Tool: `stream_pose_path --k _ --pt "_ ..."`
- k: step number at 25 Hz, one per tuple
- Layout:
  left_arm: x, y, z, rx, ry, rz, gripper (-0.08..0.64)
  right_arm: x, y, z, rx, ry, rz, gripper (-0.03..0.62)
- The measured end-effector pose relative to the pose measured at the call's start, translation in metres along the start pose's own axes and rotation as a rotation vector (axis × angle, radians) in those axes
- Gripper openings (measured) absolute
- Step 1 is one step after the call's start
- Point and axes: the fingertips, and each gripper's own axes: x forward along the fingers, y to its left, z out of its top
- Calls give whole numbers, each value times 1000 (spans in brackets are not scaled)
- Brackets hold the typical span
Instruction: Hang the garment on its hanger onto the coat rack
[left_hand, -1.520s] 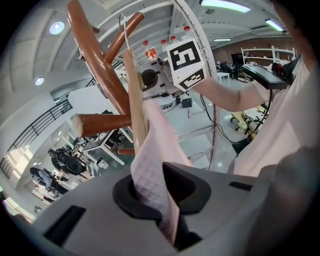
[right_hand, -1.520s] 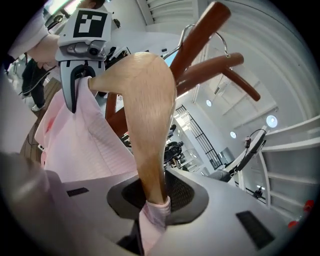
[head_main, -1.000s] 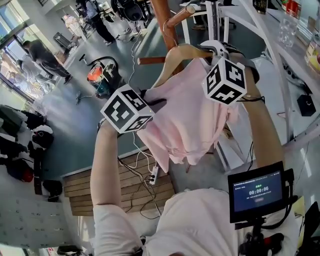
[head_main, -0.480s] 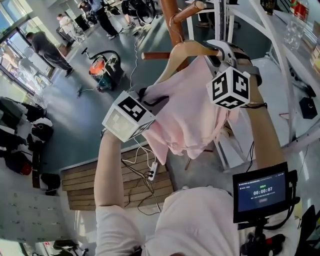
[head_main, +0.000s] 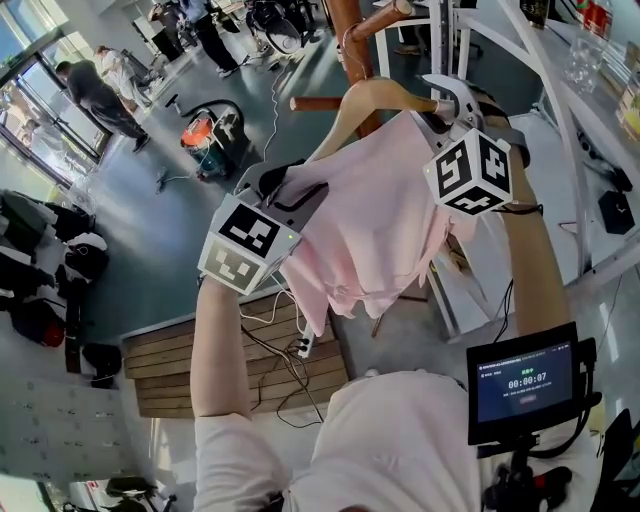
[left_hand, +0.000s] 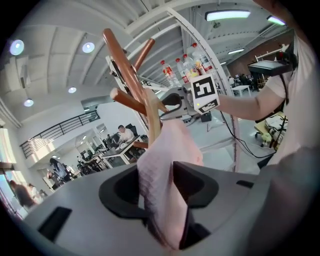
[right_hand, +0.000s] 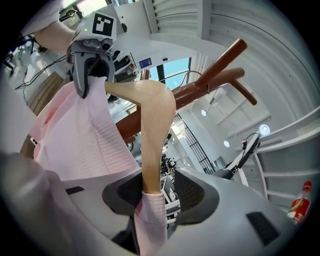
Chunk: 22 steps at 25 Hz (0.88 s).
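A pink garment (head_main: 375, 230) hangs on a wooden hanger (head_main: 370, 95), whose wire hook curves over a peg of the brown coat rack (head_main: 345, 25). My left gripper (head_main: 290, 185) is at the garment's left shoulder. Its jaws are opening, and a loose fold of the garment (left_hand: 162, 165) lies between them in the left gripper (left_hand: 160, 192) view. My right gripper (head_main: 437, 105) is at the hanger's right end. Its jaws are opening too. The hanger (right_hand: 152, 130) arm and a pink sleeve edge stand between the right gripper (right_hand: 160, 192) jaws, with a gap beside the right pad.
A white metal frame (head_main: 560, 150) rises close on the right. On the floor below lie a wooden pallet (head_main: 190, 375) with cables and a power strip, and an orange and teal vacuum cleaner (head_main: 205, 140). A small monitor (head_main: 520, 380) sits at lower right. People (head_main: 90, 90) stand far off.
The left gripper has tipped and dropped slightly at the garment's shoulder, and the right one has shifted a little to the right. The hanger and garment stay at the rack.
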Motion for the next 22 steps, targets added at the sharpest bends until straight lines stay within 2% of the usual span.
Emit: stream_pose_path --k 3,7,10,12,14,22 --pt "-16 8 9 -10 -51 41 172 -5 -2 3 -27 4 6 147" --pt "-19 9 7 14 -42 73 172 -10 -1 -1 -22 10 37 149" --pt "-31 5 8 26 -47 79 172 -24 -2 11 29 -22 87 153" --pt "-35 3 9 28 -53 85 172 -33 -4 18 84 -53 120 188" --pt "-35 2 10 32 -61 104 172 -40 -6 18 94 -60 126 190" --pt "-45 2 33 9 -199 159 172 -77 2 49 133 -185 171 190"
